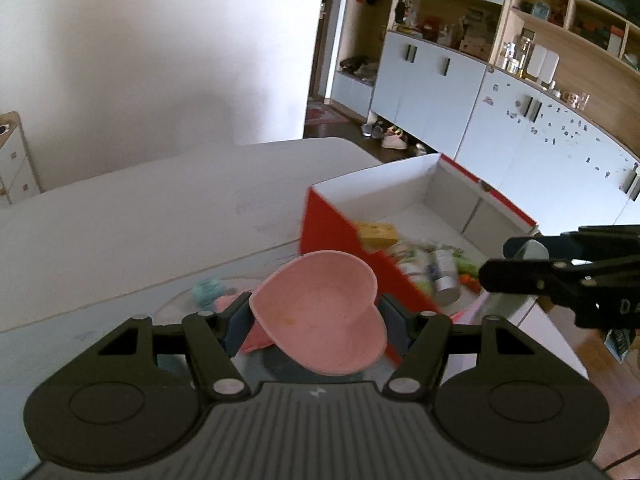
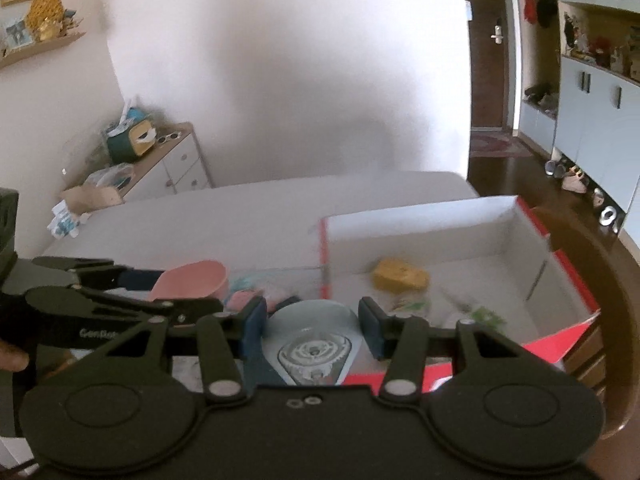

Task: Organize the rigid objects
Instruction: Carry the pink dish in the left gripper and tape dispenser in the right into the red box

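Left wrist view: my left gripper [image 1: 316, 316] clamps a pink heart-shaped bowl [image 1: 320, 312] above the table [image 1: 120, 208], beside the red box [image 1: 400, 200]; my right gripper [image 2: 312, 320] grips a clear glass dish [image 2: 316, 340].

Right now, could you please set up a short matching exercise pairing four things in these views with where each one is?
Things:
1. pink heart-shaped bowl
2. pale blue-grey dish
3. yellow block
4. silver can

Places:
a. between the fingers of the right gripper
b. lying in the box beside a green item
c. between the fingers of the left gripper
d. in the red-and-white box, near its left wall

Pairs: 1-c, 2-a, 3-d, 4-b
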`<state>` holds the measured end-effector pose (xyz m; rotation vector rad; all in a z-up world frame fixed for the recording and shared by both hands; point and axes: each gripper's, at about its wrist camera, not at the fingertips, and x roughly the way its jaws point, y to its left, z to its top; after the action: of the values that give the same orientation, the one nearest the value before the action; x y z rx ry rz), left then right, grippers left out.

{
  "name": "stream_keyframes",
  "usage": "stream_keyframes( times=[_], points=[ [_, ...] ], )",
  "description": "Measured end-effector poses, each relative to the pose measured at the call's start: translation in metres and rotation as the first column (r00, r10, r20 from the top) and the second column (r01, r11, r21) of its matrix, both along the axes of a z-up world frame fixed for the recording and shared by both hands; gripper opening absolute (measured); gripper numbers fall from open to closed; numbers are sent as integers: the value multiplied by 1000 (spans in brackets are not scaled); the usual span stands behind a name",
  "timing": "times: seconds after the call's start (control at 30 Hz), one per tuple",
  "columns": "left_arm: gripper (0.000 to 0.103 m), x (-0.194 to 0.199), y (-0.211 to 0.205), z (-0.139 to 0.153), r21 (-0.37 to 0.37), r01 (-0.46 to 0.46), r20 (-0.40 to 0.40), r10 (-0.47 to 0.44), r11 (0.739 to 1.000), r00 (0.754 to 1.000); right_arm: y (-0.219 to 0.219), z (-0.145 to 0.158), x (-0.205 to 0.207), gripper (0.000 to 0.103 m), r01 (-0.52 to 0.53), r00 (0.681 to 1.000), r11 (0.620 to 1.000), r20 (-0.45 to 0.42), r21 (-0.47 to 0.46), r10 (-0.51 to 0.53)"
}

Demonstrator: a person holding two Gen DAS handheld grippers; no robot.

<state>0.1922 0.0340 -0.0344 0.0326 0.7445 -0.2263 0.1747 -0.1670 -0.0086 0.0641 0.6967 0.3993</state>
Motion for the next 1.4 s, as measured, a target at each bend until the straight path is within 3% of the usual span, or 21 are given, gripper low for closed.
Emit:
stream_keyframes(
  times=[0.23, 0.53, 1.17, 1.4],
  points=[
    [68, 22, -50, 1, 9, 18, -1, -18, 1000, 1000, -47, 1, 27, 50, 37, 998, 999, 43, -16, -36],
    [68, 66, -101, -13, 48, 41, -54, -38, 998, 998, -92, -27, 72, 50, 90, 996, 995, -7, -38, -91],
    [68, 172, -163, -56, 141, 22, -126, -4, 990, 992, -116, -75, 130, 50, 94, 994, 991, -39, -100, -98],
    [68, 200, -173, -75, 166, 24, -153, 2, 986, 988, -112, -91, 129, 50, 58, 997, 990, -41, -132, -63]
  ],
)
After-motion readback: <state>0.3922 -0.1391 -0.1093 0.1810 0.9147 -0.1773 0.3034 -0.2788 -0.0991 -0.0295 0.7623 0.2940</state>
